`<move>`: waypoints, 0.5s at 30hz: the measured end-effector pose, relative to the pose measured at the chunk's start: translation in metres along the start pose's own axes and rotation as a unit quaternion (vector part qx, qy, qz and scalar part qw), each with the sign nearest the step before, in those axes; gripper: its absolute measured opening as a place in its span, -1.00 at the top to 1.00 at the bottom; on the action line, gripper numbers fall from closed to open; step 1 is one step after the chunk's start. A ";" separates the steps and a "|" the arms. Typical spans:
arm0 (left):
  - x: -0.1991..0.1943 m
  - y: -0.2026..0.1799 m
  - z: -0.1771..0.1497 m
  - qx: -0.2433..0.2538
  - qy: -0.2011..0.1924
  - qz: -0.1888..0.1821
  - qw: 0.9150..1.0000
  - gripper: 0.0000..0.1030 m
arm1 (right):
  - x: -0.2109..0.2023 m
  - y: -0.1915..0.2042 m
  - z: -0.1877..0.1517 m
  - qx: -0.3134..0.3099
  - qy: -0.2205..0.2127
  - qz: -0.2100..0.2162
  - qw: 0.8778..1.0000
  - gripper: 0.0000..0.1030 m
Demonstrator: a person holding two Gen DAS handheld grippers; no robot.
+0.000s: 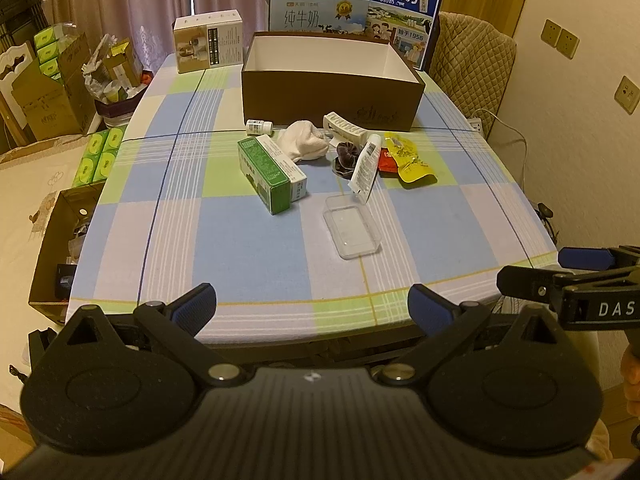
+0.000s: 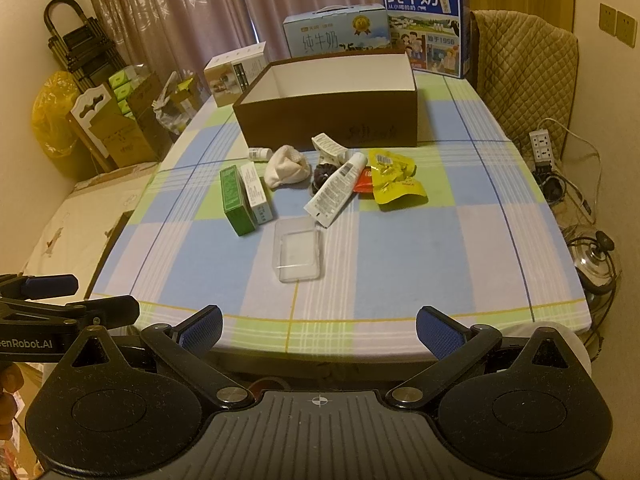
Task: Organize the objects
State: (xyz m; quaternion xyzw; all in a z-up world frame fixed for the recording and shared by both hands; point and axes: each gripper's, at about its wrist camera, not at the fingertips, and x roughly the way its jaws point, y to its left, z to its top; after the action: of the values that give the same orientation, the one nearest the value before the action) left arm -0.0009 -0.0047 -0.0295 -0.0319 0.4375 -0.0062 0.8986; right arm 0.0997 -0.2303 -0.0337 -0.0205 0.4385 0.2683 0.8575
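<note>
A table covered in a blue, green and white checked cloth (image 1: 224, 248) fills both wrist views. The left gripper (image 1: 312, 304) hangs at the near edge of the table, its blue-padded jaws spread wide apart and holding nothing. The right gripper (image 2: 319, 326) sits beside it at the same edge, jaws likewise wide apart and empty. Its side reads "DAS" in the left view; the left gripper's side reads "enRobot.AI" in the right view.

At the far middle of the table stands an open brown box (image 1: 332, 100) with a white interior, nothing visible inside it. Behind it stand two milk cartons printed "纯牛奶": a pale blue one (image 1: 316, 10) and a taller dark blue one (image 1: 404, 12), which also reads "1956".

The loose items lie clustered just in front of the brown box. A green carton (image 1: 264, 174) lies with its long axis running from far left to near right, a white carton (image 1: 294, 172) touching its right side. A white tube (image 1: 366, 168) lies with its cap toward the box and its flat end toward the camera, pointing at a clear plastic tray (image 1: 352, 226) nearest the grippers. Also there: a small white bottle (image 1: 259, 127) on its side, a white cloth bundle (image 1: 304, 142), a white ribbed holder (image 1: 346, 128), a dark scrunchie (image 1: 346, 156), a yellow packet (image 1: 408, 158) and a red packet (image 1: 387, 160). Their print is too small to read.
</note>
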 end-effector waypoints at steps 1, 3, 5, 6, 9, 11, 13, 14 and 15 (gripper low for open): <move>0.001 0.000 -0.002 0.000 0.000 0.000 1.000 -0.96 | 0.001 0.001 -0.001 0.000 0.000 0.000 1.000 -0.96; 0.000 0.000 0.000 0.000 0.000 0.000 1.000 -0.96 | 0.001 0.001 -0.002 0.000 0.001 0.000 1.000 -0.96; 0.001 0.000 -0.001 0.000 0.000 0.000 1.000 -0.96 | 0.003 0.001 -0.001 0.000 0.001 0.001 1.000 -0.96; 0.001 0.000 -0.001 -0.001 0.001 0.000 1.000 -0.96 | 0.003 0.001 -0.001 0.000 0.001 0.001 1.000 -0.96; 0.001 0.000 -0.001 -0.001 0.001 0.000 1.000 -0.96 | 0.003 0.001 -0.001 0.001 0.002 0.001 1.000 -0.96; 0.003 0.000 -0.004 -0.001 0.002 0.000 1.000 -0.96 | 0.003 0.002 -0.002 0.001 0.001 0.002 1.000 -0.96; 0.006 0.001 -0.005 -0.001 0.003 0.000 1.000 -0.96 | 0.004 0.003 -0.003 0.002 0.004 0.001 1.000 -0.96; 0.006 0.001 -0.005 -0.001 0.004 0.000 1.000 -0.96 | 0.005 0.003 -0.003 0.002 0.004 0.002 1.000 -0.96; 0.005 0.002 -0.004 -0.001 0.005 0.000 1.000 -0.96 | 0.005 0.003 -0.002 0.002 0.005 0.002 1.000 -0.96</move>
State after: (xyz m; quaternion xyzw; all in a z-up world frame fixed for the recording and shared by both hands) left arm -0.0006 -0.0029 -0.0358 -0.0326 0.4421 -0.0057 0.8963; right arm 0.0988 -0.2259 -0.0385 -0.0194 0.4433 0.2691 0.8548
